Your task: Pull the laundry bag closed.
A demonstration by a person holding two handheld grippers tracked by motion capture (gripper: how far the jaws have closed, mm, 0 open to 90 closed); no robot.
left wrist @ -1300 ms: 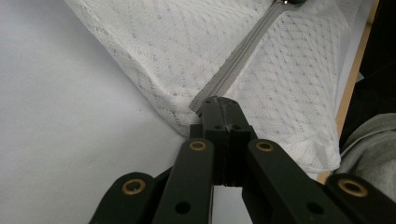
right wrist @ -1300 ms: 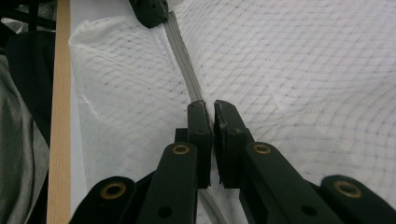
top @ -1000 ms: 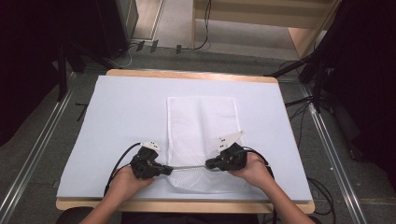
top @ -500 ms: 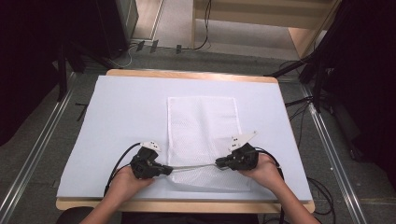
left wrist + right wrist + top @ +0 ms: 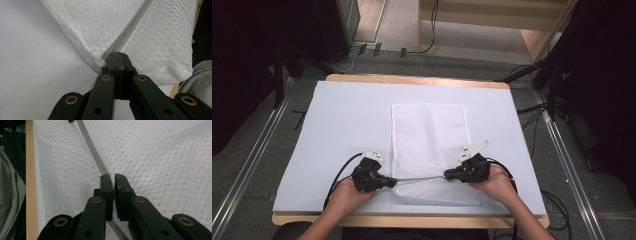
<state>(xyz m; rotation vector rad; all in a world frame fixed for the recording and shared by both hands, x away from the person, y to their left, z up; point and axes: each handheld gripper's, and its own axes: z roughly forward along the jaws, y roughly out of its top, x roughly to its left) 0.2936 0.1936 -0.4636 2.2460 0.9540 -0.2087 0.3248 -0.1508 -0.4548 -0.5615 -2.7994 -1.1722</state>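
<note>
White sheeting (image 5: 342,125) covers the wooden table (image 5: 412,80), and on it lies a white mesh bag (image 5: 429,130), long axis running away from the person, near end by the table's front edge. Across that near end runs the grey zipper (image 5: 419,178) — its line goes left to right, stretched straight between the two grippers.

Left gripper (image 5: 388,182): jaws fully closed, clamped on the zipper's left end at the bag's corner; in the left gripper view the grey tape (image 5: 130,27) leads away from the pinched tips (image 5: 117,58).

Right gripper (image 5: 451,175): jaws all but closed on the zipper farther along; in the right gripper view the tape (image 5: 91,147) enters between the tips (image 5: 111,178) and continues beyond them. Whether a slider sits between the pads cannot be told.

Governing relation: the zipper axis lies level along the line joining both jaw pairs. Any travel along it likely falls to the right hand — the left serves as the anchor.
</note>
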